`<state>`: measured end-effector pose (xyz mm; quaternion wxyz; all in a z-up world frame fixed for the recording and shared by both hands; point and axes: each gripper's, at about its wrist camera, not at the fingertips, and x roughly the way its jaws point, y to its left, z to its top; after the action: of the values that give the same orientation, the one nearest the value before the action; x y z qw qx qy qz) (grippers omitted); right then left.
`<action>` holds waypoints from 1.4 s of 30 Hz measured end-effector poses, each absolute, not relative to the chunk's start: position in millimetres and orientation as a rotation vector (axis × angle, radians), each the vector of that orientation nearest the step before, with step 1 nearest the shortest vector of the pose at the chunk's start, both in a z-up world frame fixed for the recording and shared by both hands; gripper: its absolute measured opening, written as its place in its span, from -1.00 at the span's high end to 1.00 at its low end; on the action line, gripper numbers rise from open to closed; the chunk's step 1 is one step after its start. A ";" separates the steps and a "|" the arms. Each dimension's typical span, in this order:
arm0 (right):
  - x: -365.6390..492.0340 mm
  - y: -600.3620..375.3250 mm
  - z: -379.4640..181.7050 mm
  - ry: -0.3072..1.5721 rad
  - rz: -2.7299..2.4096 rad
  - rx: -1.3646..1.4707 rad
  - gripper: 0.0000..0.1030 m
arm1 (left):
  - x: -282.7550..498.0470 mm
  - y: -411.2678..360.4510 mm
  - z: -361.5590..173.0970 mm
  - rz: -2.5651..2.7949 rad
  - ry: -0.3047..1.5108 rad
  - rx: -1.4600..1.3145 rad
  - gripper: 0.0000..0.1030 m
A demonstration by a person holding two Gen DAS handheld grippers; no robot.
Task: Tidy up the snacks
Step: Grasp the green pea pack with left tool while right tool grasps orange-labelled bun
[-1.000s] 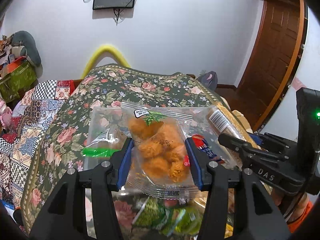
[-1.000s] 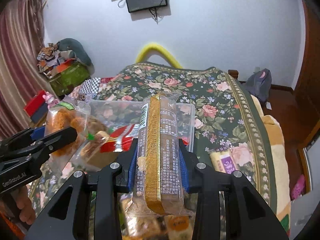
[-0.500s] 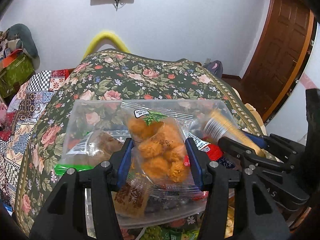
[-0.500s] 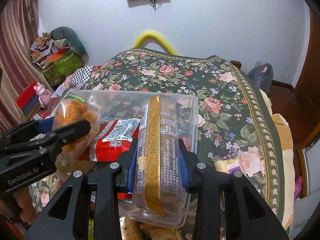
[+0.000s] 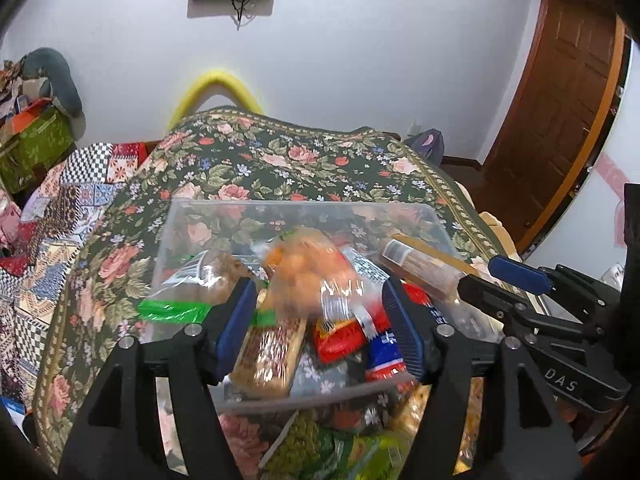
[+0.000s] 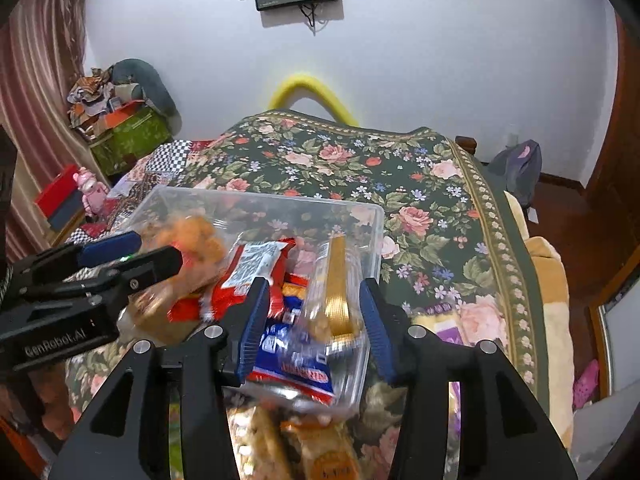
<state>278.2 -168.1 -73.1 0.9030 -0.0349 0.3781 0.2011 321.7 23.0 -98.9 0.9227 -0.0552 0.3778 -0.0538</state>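
Observation:
A clear plastic bin (image 5: 192, 232) (image 6: 372, 240) sits on the floral bedspread and holds several snack packets. My left gripper (image 5: 320, 320) is open above the bin; the orange-puff bag (image 5: 308, 276) (image 6: 192, 236) is blurred between its blue pads, falling into the bin. My right gripper (image 6: 312, 320) is open; the long gold-striped biscuit pack (image 6: 336, 284) (image 5: 420, 268) is blurred between its pads, dropping into the bin's right side. A red packet (image 6: 252, 272) and a blue-red packet (image 6: 288, 360) lie inside.
More snack packets (image 6: 280, 440) (image 5: 320, 448) lie on the bedspread (image 6: 420, 208) in front of the bin. A purple-white packet (image 6: 452, 328) lies to the bin's right. A bedside clutter pile (image 6: 120, 128) stands far left; a wooden door (image 5: 560, 120) is at right.
Both grippers opened over the bin. The orange-puff bag and the gold-striped pack slipped out of the pads and are falling into the bin.

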 end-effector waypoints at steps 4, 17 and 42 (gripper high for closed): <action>260.8 -175.8 -68.6 0.775 0.433 -0.069 0.15 | 299.7 21.4 -90.4 -0.117 0.763 -0.081 -0.36; 214.7 -200.9 -92.7 0.824 0.436 -0.117 0.03 | 243.0 20.5 -127.0 -0.144 0.862 -0.012 -0.48; 217.7 -212.1 -163.8 0.990 0.431 -0.112 0.27 | 252.7 16.6 -200.3 -0.150 0.952 -0.016 -0.30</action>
<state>217.8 -212.1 -163.8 0.8563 -0.0531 0.4710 0.2050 252.7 16.6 -200.3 0.8861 -0.0075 0.4579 -0.0719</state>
